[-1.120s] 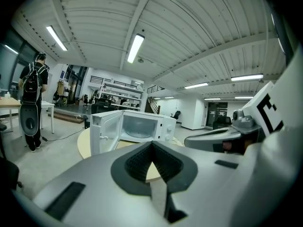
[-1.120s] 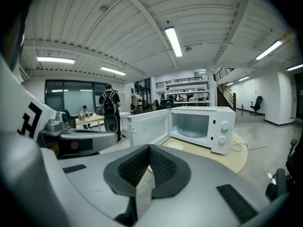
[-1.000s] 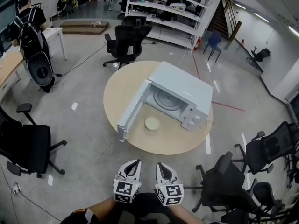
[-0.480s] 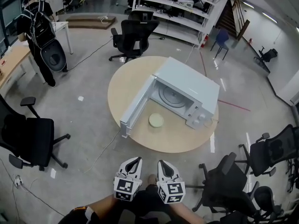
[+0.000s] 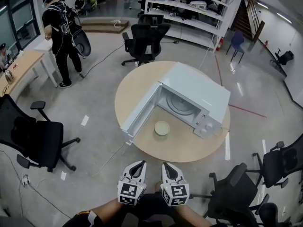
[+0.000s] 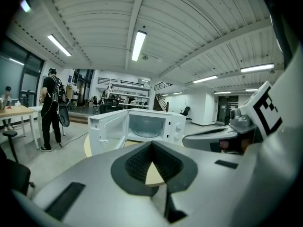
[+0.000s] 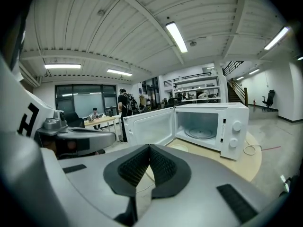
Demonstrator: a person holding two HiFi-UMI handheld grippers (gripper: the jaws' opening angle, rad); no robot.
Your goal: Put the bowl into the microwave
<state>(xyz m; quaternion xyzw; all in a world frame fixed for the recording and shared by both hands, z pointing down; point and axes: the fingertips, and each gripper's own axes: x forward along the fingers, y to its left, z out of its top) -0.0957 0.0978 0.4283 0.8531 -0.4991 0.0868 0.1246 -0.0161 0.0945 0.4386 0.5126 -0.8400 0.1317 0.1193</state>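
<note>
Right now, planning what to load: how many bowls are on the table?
1. The bowl sits on the round table, just in front of the open microwave; none is visible inside it.

Looks like an open-plan office slash lab space. A black swivel chair (image 5: 35,141) sits left of the left gripper (image 5: 137,164) and another (image 5: 232,188) sits right of the right gripper (image 5: 166,166). White shelving (image 5: 182,30) full of gear is far ahead, a wooden desk (image 5: 21,65) far ahead-left. Bare concrete floor (image 5: 94,93), strip lights (image 6: 138,45) overhead.
</note>
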